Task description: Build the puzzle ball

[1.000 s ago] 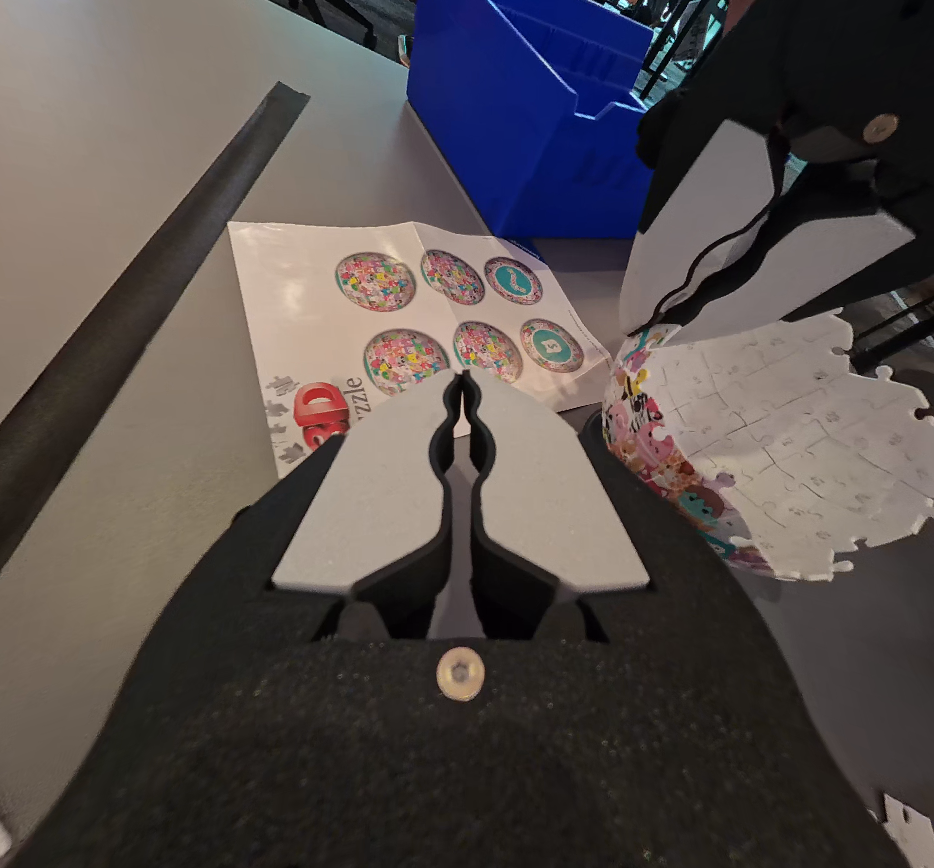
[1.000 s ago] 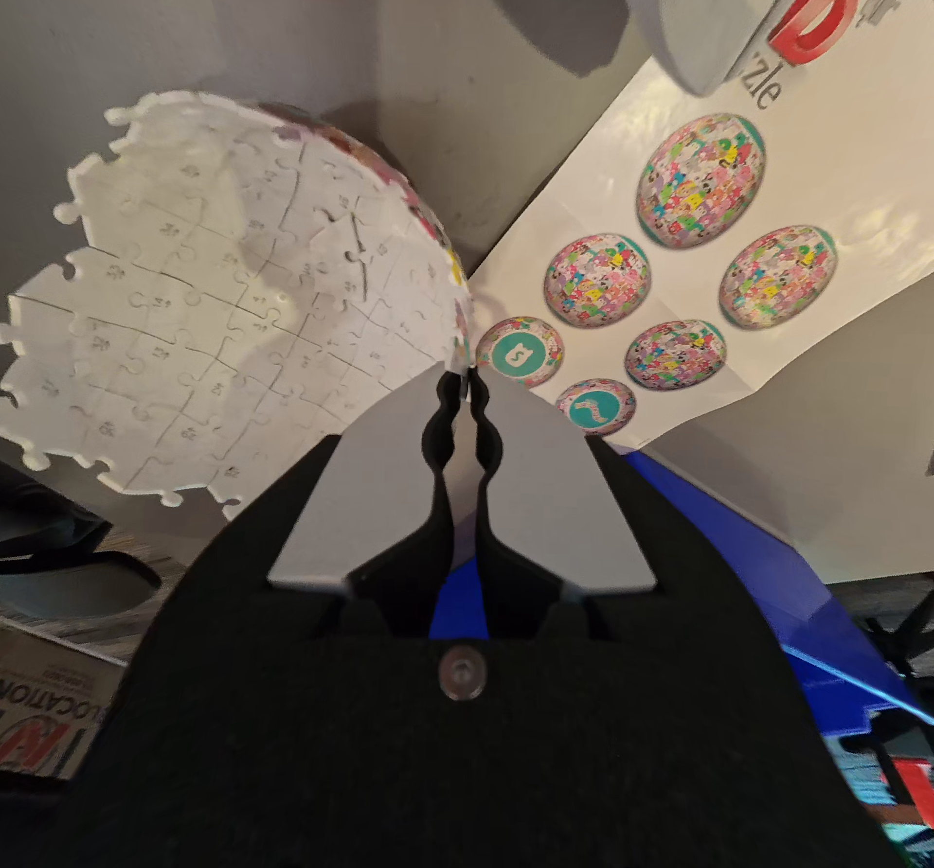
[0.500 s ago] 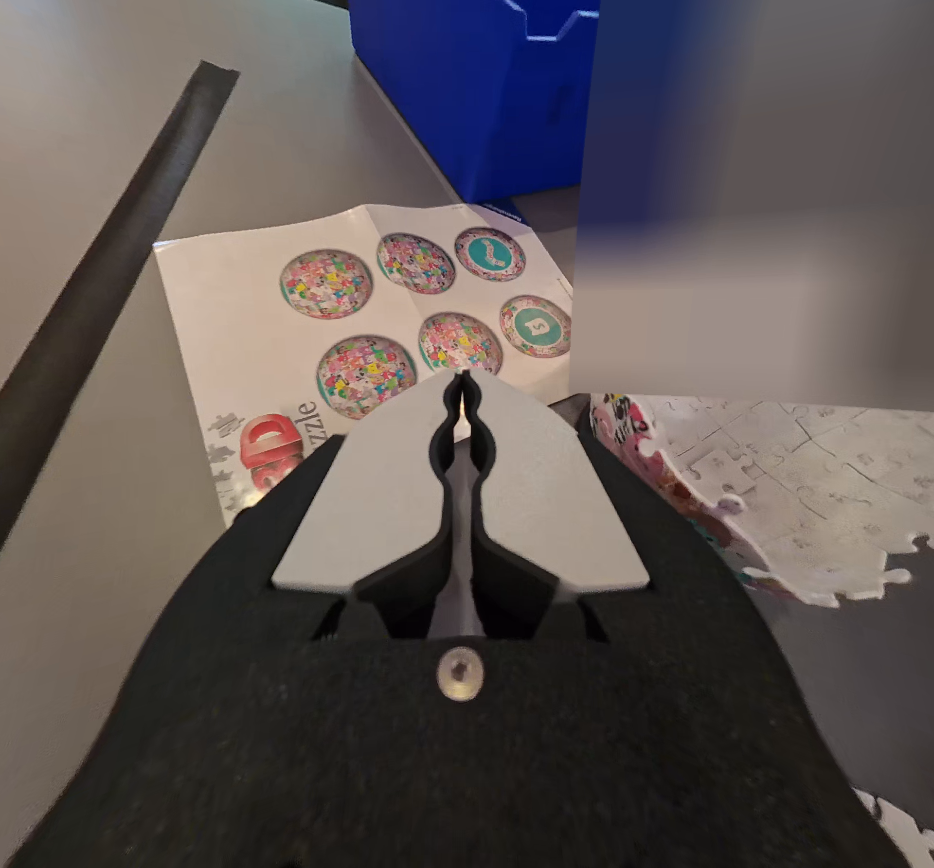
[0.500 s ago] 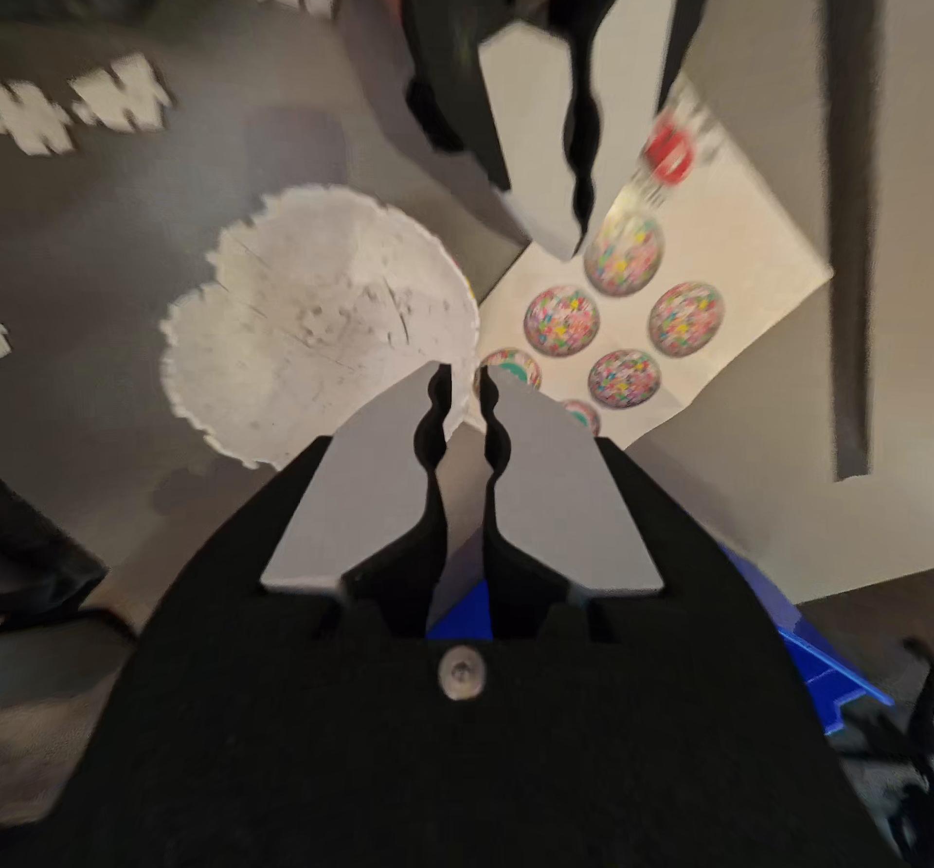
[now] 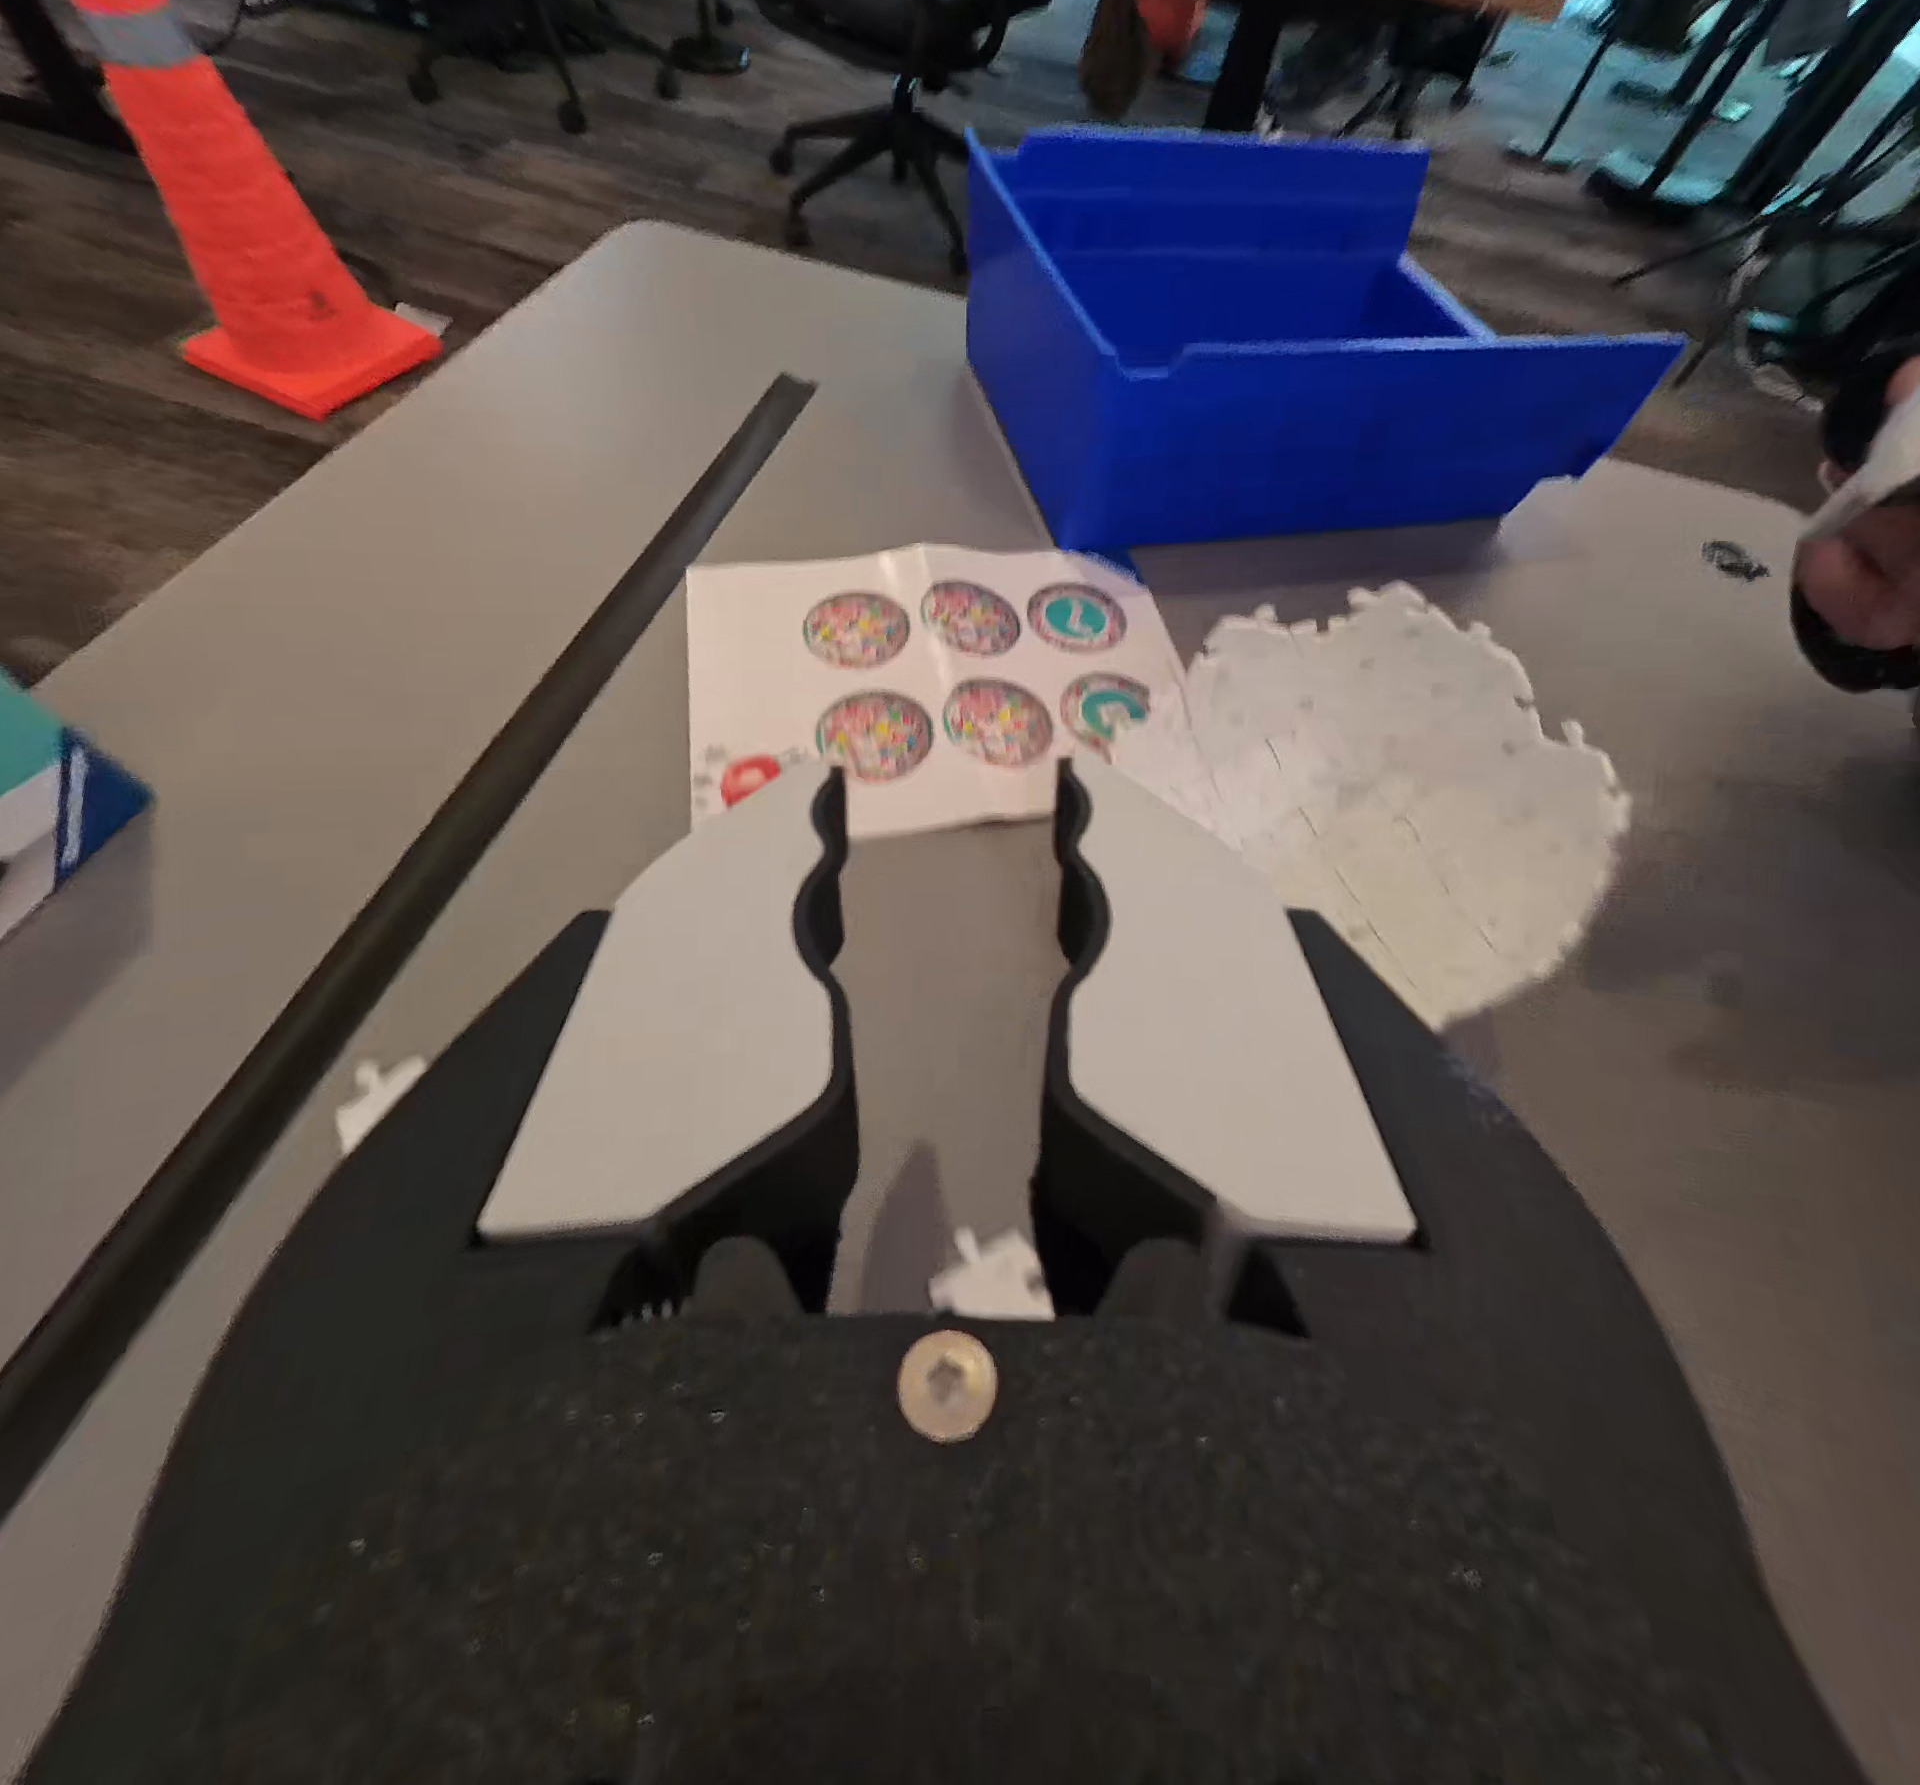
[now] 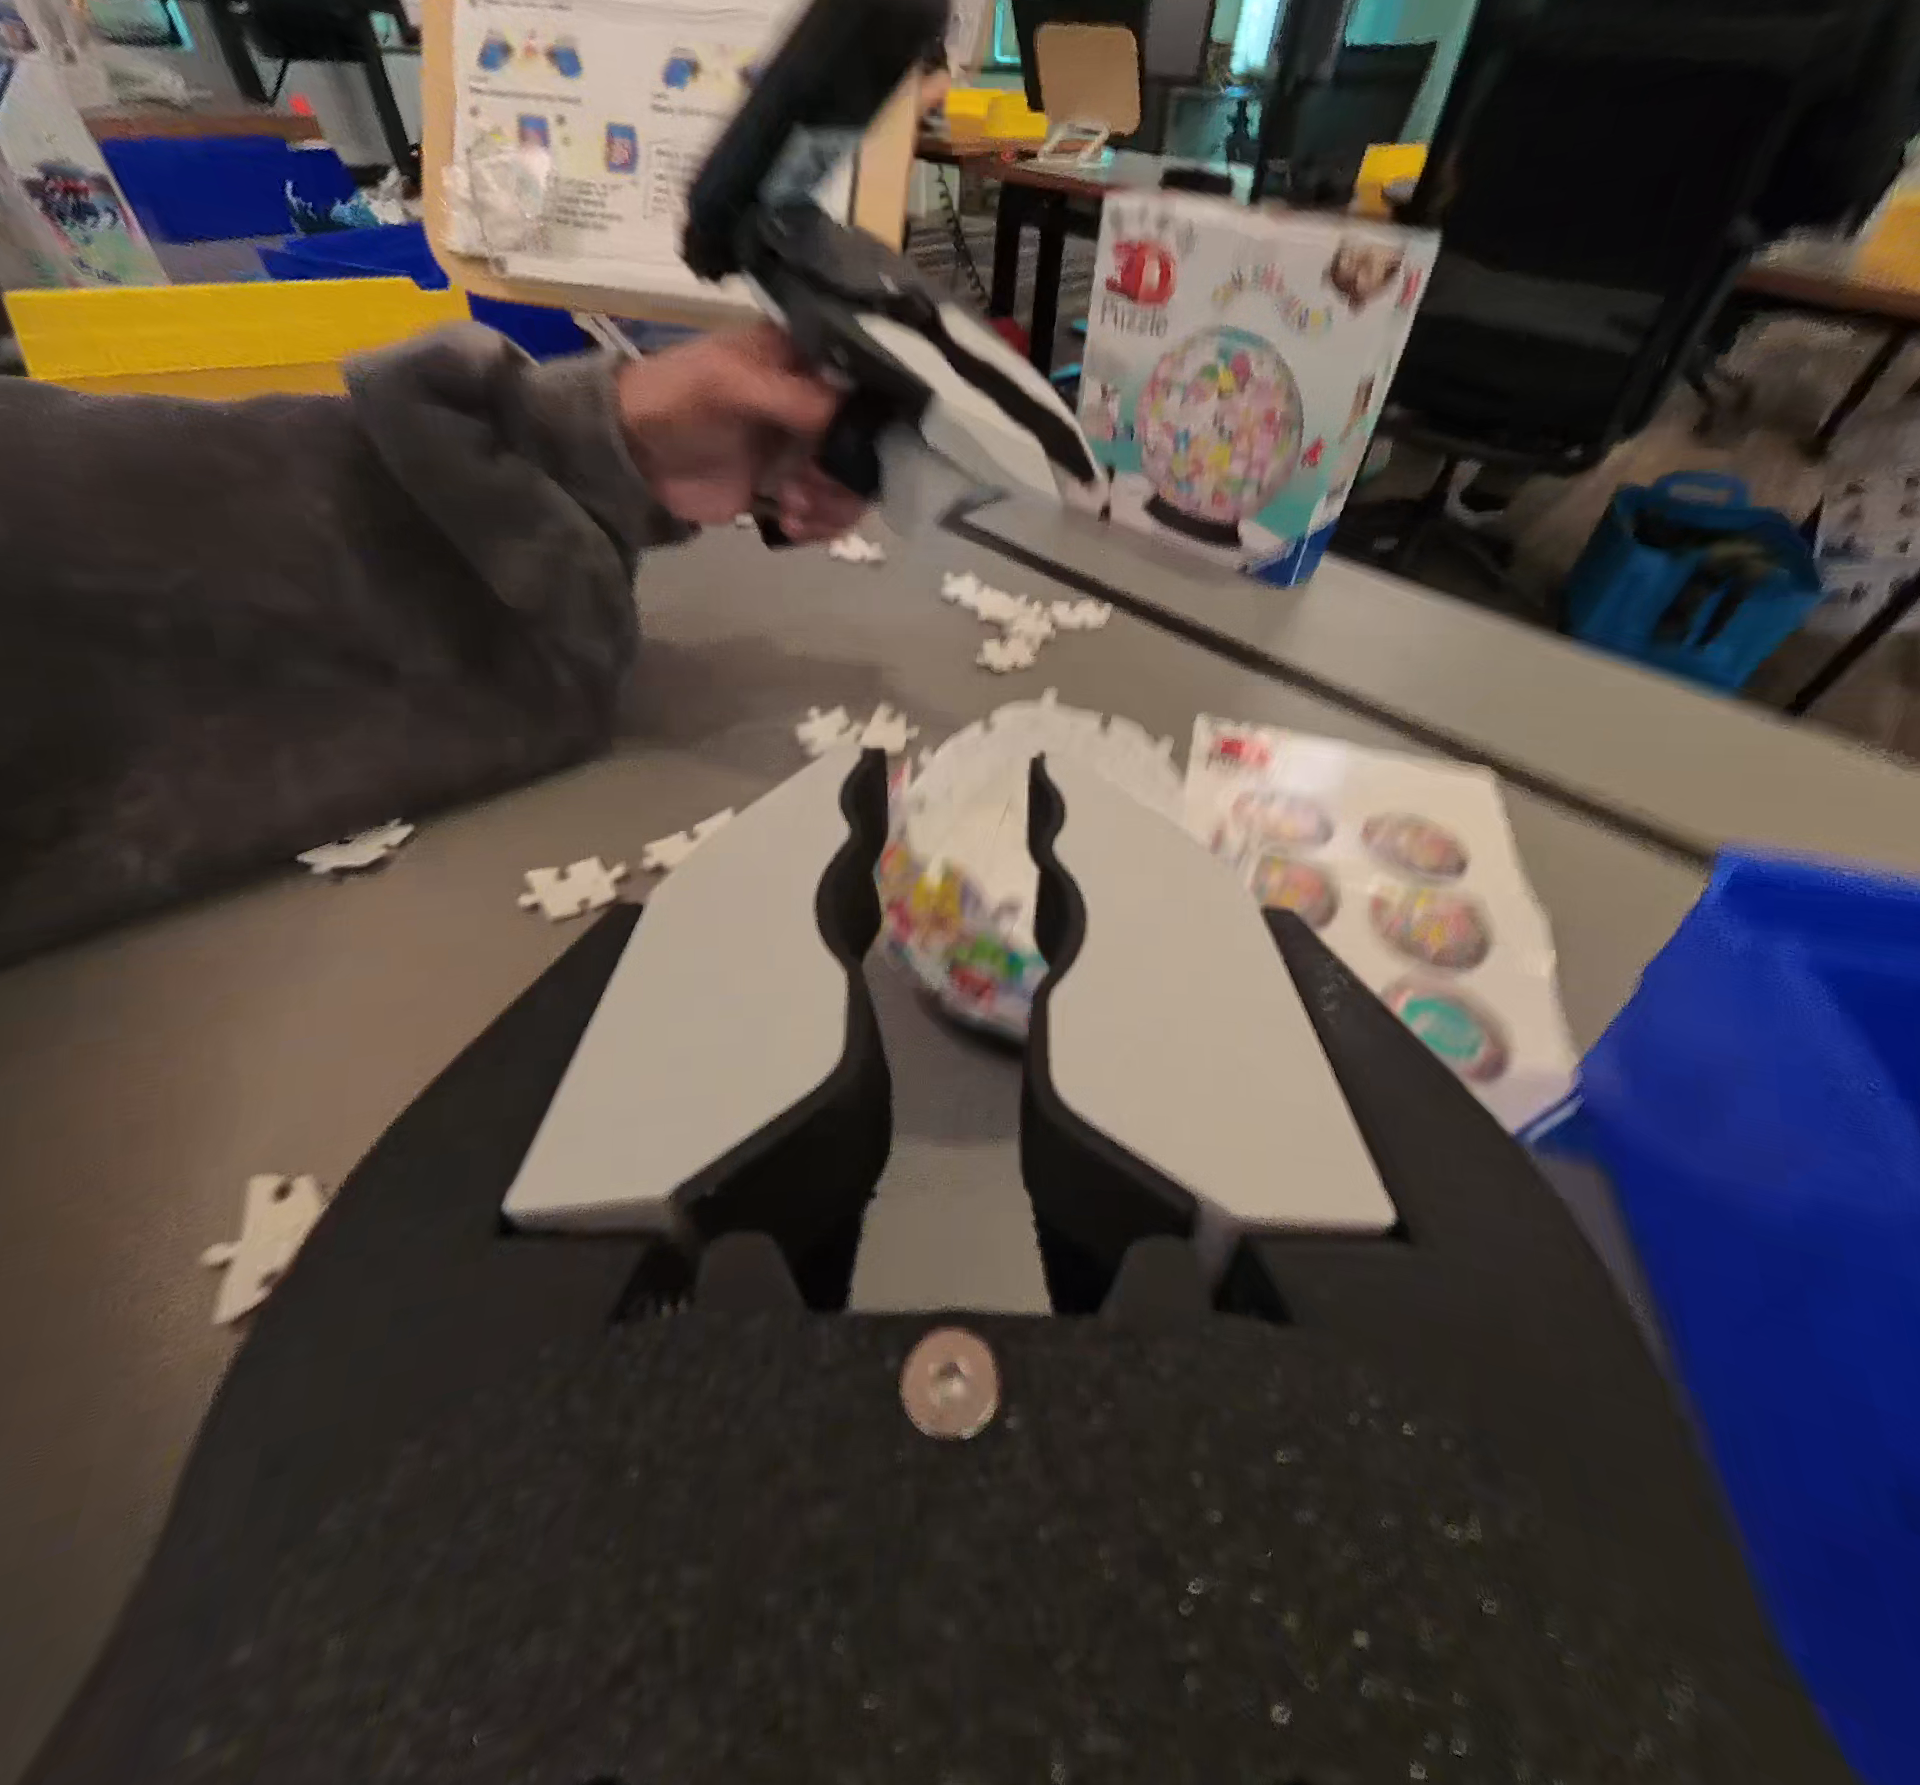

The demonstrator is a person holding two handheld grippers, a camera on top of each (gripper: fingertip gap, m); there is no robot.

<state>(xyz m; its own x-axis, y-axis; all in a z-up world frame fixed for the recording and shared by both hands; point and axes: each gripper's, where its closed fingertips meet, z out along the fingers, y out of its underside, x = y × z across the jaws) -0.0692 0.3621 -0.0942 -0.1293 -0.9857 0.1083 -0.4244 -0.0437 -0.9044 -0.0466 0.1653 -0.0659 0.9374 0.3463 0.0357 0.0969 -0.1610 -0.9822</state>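
The left claw point(image 5: 945, 785) is hovering over the desk point(image 5: 436, 530) with its jaws spread apart and nothing between them; a loose white piece point(image 5: 987, 1273) is lying on the desk under the gap near the claw's base, not gripped. Just ahead and to the right of this claw, the half-built puzzle ball point(image 5: 1392, 779) is sitting as an open shell with its white inside facing up, probably so that further pieces can be pressed into its toothed rim. Straight ahead of the fingertips the instruction sheet point(image 5: 935, 686) is lying flat, likely as a reference, and beyond it the blue bin point(image 5: 1299, 426) is standing near the desk's far edge. The right claw point(image 6: 956, 774) is likewise parted and empty, and it is pointing at the shell's coloured outer side, which is showing through its gap. Loose pieces point(image 6: 1013, 608) are lying scattered beyond and to the left of it, with the puzzle box point(image 6: 1247, 385) standing farther back. Both claws seem readied to fetch another piece.
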